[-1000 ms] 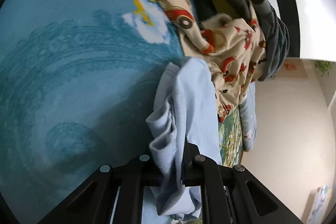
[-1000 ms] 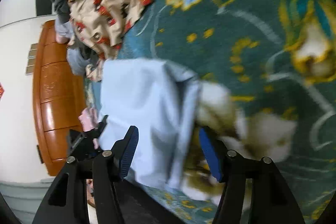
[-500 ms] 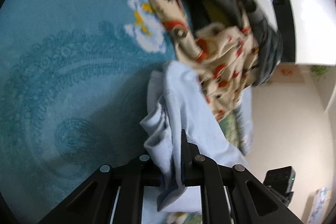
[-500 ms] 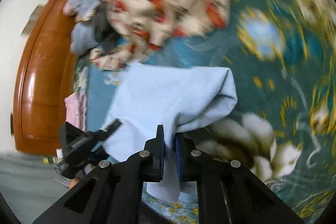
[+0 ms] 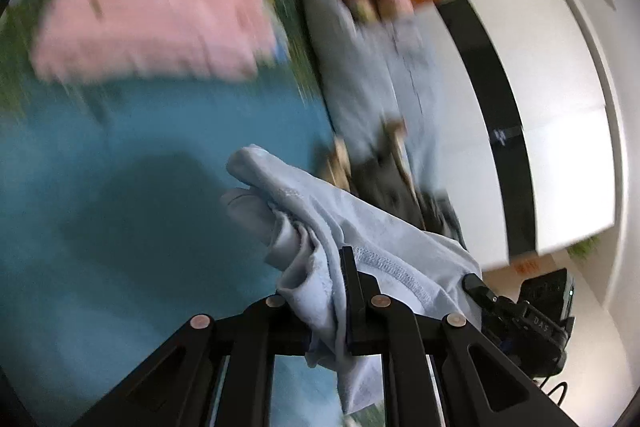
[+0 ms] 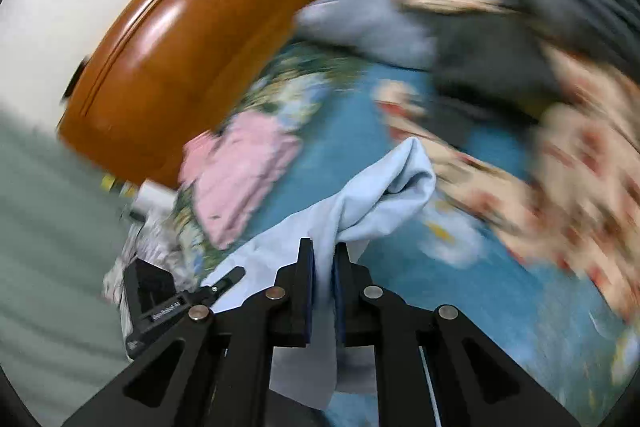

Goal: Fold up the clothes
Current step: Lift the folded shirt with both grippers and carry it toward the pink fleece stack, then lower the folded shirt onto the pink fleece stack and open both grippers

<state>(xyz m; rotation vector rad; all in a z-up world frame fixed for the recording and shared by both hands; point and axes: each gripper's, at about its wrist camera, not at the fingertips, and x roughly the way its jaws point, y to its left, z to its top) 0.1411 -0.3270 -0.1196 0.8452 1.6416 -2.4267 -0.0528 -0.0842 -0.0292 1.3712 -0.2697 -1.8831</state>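
Both grippers hold one light blue garment lifted above the bed. My left gripper point(image 5: 336, 259) is shut on a bunched edge of the light blue garment point(image 5: 360, 227), whose stitched hem runs beside the right finger. My right gripper point(image 6: 323, 259) is shut on another part of the light blue garment point(image 6: 384, 203), which bunches ahead of the fingers and hangs below them. The other gripper's body shows at the right edge of the left wrist view and at the lower left of the right wrist view. Both views are blurred by motion.
A folded pink garment point(image 5: 148, 11) lies on the teal floral bedspread point(image 5: 100, 207) near an orange-brown wooden headboard point(image 6: 180, 39). A heap of grey, pale blue and car-print clothes point(image 6: 560, 155) lies to the right. A white wall with a black band point(image 5: 492, 107) stands beyond.
The right gripper went from open to shut on the light blue garment. Both grippers then lifted and swung with it toward the headboard and pink garment; the views turned sharply and blurred.
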